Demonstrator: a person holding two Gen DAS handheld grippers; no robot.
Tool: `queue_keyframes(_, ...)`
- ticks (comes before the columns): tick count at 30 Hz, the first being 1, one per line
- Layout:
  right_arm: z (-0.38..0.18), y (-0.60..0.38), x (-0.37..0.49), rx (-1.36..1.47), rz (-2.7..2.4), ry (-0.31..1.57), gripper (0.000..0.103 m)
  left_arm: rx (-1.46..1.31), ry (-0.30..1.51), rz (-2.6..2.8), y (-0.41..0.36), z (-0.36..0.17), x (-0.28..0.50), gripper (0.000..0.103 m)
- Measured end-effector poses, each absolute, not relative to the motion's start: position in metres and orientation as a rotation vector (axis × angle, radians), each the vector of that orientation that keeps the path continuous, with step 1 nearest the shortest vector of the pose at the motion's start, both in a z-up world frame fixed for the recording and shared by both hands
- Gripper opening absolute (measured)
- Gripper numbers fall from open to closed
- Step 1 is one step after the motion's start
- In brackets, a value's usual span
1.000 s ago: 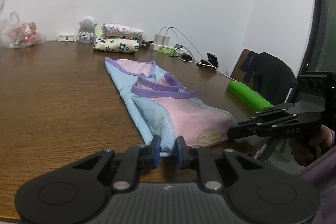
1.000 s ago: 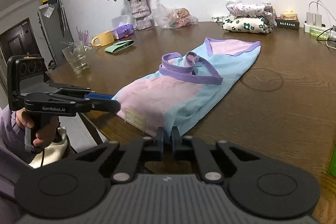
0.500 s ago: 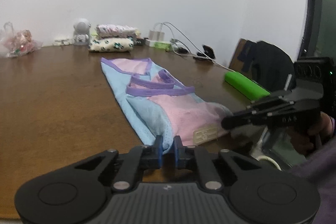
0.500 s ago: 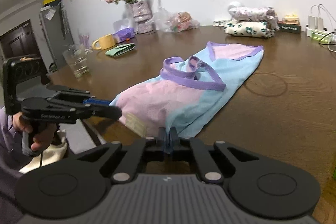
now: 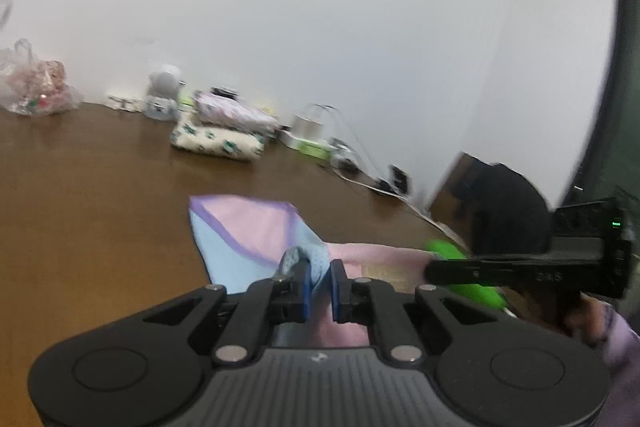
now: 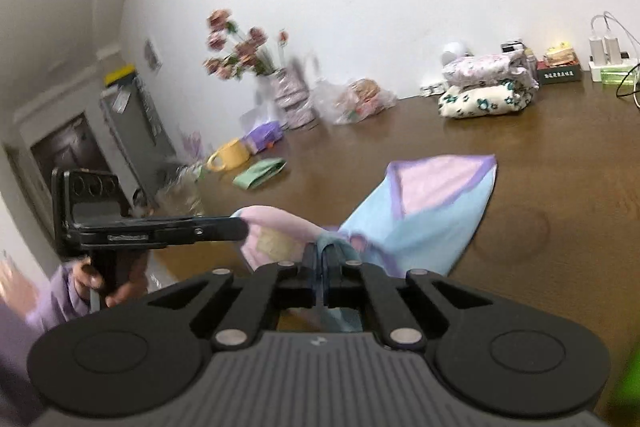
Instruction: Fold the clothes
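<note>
Pink-and-blue garment (image 5: 248,227), lower centre of frame, near hem raised off the table (image 5: 80,207), far end still lying flat. Left claw (image 5: 319,283) and right claw (image 6: 319,263) each pinch a hem corner. Fold in hand; next, carry hem toward far edge, level, tension even.

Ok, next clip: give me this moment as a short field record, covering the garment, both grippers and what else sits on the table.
garment: pink and blue top, near end lifted, far end on the table
left gripper: shut on the top's near edge, its jaws have just been closing
right gripper: shut on the top's near edge
folded pile: two folded items stacked at the far edge
other: yellow mug, flower vase
</note>
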State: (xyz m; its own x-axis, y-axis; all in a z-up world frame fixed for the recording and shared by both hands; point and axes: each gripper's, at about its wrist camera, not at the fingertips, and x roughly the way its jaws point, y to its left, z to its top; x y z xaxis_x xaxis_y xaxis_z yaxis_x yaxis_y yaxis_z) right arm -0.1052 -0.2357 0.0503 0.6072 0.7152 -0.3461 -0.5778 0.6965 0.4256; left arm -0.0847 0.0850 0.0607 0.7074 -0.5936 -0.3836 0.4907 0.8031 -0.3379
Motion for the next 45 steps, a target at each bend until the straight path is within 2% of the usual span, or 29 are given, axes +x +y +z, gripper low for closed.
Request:
queue_keyframes(4,0.052,-0.216,-0.046,0.243,0.648,0.602,0.002,-0.227,0.643,-0.501,0.071,0.046,-0.031,0.009)
queue_keyframes(6,0.04,-0.201,-0.021,0.149,0.539,0.677,0.005,-0.242,0.708,-0.454,0.067,0.033,-0.015,0.017)
queue_keyframes(8,0.026,-0.193,-0.009,0.098,0.475,0.724,0.012,-0.265,0.72,-0.436,0.07,0.027,-0.011,0.026)
queue_keyframes(10,0.017,-0.195,-0.008,0.097,0.439,0.732,0.032,-0.277,0.691,-0.444,0.079,0.028,-0.015,0.034)
queue_keyframes(11,0.018,-0.2,-0.011,0.106,0.415,0.7,0.033,-0.273,0.684,-0.448,0.082,0.029,-0.019,0.041)
queue_keyframes(12,0.022,-0.206,-0.016,0.118,0.389,0.657,0.035,-0.268,0.681,-0.45,0.083,0.03,-0.021,0.042)
queue_keyframes(15,0.037,-0.215,-0.031,0.17,0.405,0.567,0.033,-0.213,0.742,-0.42,0.069,0.024,-0.022,0.042)
queue_keyframes(16,0.04,-0.213,-0.035,0.172,0.451,0.549,0.029,-0.198,0.742,-0.397,0.066,0.022,-0.024,0.042)
queue_keyframes(18,0.04,-0.197,-0.04,0.111,0.514,0.572,0.026,-0.172,0.741,-0.353,0.061,0.019,-0.03,0.041)
queue_keyframes(19,0.034,-0.189,-0.04,0.082,0.525,0.597,0.026,-0.172,0.734,-0.343,0.059,0.019,-0.033,0.037)
queue_keyframes(22,0.007,-0.169,-0.031,0.026,0.506,0.694,0.023,-0.101,0.695,-0.333,0.048,0.023,-0.043,0.036)
queue_keyframes(28,0.021,-0.166,-0.042,0.0,0.478,0.621,0.023,-0.031,0.588,-0.355,0.047,0.052,-0.043,0.036)
queue_keyframes(30,0.019,-0.162,-0.041,-0.037,0.484,0.647,0.023,-0.005,0.632,-0.403,0.038,0.042,-0.032,0.027)
queue_keyframes(31,0.017,-0.161,-0.04,-0.058,0.488,0.663,0.023,0.003,0.669,-0.414,0.036,0.035,-0.025,0.016)
queue_keyframes(32,0.012,-0.159,-0.038,-0.072,0.477,0.679,0.023,-0.004,0.696,-0.419,0.036,0.029,-0.02,0.015)
queue_keyframes(36,0.017,-0.165,-0.031,-0.045,0.471,0.728,0.023,-0.087,0.737,-0.455,0.052,0.035,-0.007,0.017)
queue_keyframes(37,0.026,-0.171,-0.023,-0.032,0.454,0.722,0.025,-0.114,0.742,-0.461,0.058,0.041,-0.002,0.019)
queue_keyframes(38,0.037,-0.178,-0.014,-0.019,0.43,0.712,0.028,-0.14,0.742,-0.454,0.063,0.048,0.008,0.032)
queue_keyframes(39,0.048,-0.185,-0.005,-0.006,0.406,0.701,0.034,-0.138,0.748,-0.436,0.063,0.054,0.02,0.04)
queue_keyframes(40,0.059,-0.192,0.004,0.007,0.382,0.69,0.036,-0.136,0.755,-0.418,0.063,0.059,0.033,0.05)
queue_keyframes(42,0.07,-0.201,0.041,0.027,0.343,0.716,0.036,-0.102,0.762,-0.37,0.057,0.064,0.063,0.051)
queue_keyframes(45,0.059,-0.201,0.108,0.04,0.298,0.853,0.035,-0.036,0.803,-0.252,0.039,0.06,0.108,0.047)
